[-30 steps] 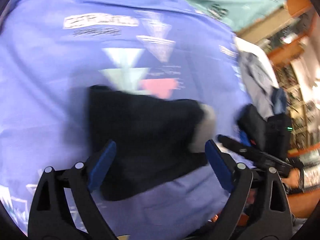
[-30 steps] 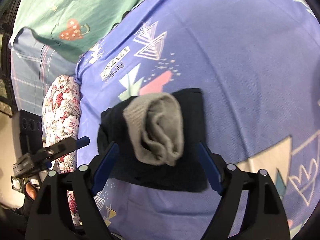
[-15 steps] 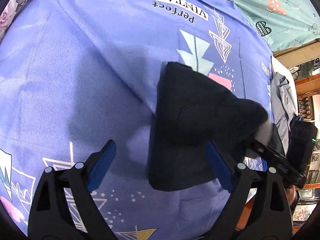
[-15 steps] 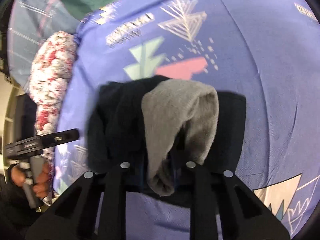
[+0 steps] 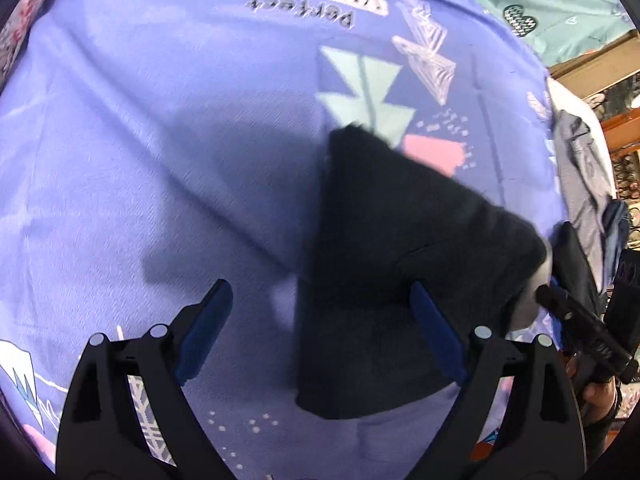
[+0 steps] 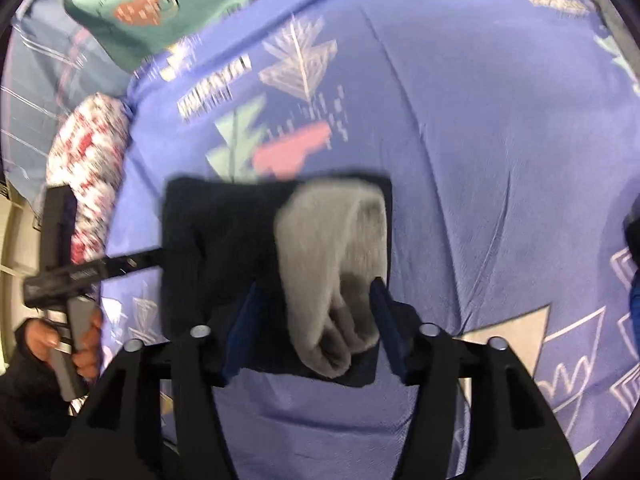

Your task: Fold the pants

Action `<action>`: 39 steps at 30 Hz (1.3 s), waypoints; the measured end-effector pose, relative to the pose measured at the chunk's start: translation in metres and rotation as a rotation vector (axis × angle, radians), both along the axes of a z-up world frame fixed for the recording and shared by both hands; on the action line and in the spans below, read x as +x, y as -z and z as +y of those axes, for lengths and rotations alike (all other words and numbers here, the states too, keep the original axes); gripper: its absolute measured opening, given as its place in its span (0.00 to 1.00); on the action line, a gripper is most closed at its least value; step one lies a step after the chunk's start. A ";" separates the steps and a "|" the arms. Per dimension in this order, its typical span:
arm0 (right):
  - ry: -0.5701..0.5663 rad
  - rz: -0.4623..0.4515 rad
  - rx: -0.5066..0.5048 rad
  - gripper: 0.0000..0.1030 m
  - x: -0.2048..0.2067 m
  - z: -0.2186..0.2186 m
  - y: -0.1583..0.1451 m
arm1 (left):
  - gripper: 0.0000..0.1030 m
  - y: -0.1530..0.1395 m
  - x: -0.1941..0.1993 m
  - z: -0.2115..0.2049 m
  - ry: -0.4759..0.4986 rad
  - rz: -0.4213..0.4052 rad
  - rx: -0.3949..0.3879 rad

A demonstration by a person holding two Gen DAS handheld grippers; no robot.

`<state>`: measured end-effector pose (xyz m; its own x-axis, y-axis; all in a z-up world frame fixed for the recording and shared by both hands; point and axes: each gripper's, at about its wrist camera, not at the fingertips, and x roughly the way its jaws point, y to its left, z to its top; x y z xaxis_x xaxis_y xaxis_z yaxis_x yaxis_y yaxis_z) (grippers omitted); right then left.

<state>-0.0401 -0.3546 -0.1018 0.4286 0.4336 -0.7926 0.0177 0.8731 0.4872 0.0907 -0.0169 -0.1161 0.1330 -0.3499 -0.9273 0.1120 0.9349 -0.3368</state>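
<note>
A bed covered by a purple sheet printed with triangles, dots and lettering fills both views; a green cloth lies at its far edge and a floral pillow along one side.

The folded dark pants lie flat on the sheet as a compact rectangle, with a grey ribbed part rolled on top at one side.

The right gripper is half parted, its jaws having just been opening. The grey roll sits between its blue pads; the far pad is close against the roll's edge, but the picture is blurred and a firm pinch cannot be made out, so it reads as released.

The left gripper stands spread wide above the bed. One blue pad hangs over bare sheet, and the other overlaps the near part of the pants in the picture. Nothing is pinched between them. In the right wrist view a hand holds this gripper's handle beside the pillow.
</note>
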 end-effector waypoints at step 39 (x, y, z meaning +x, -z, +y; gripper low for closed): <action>-0.105 0.055 0.009 0.28 -0.006 0.020 0.010 | 0.94 0.020 -0.008 -0.011 0.019 0.033 0.046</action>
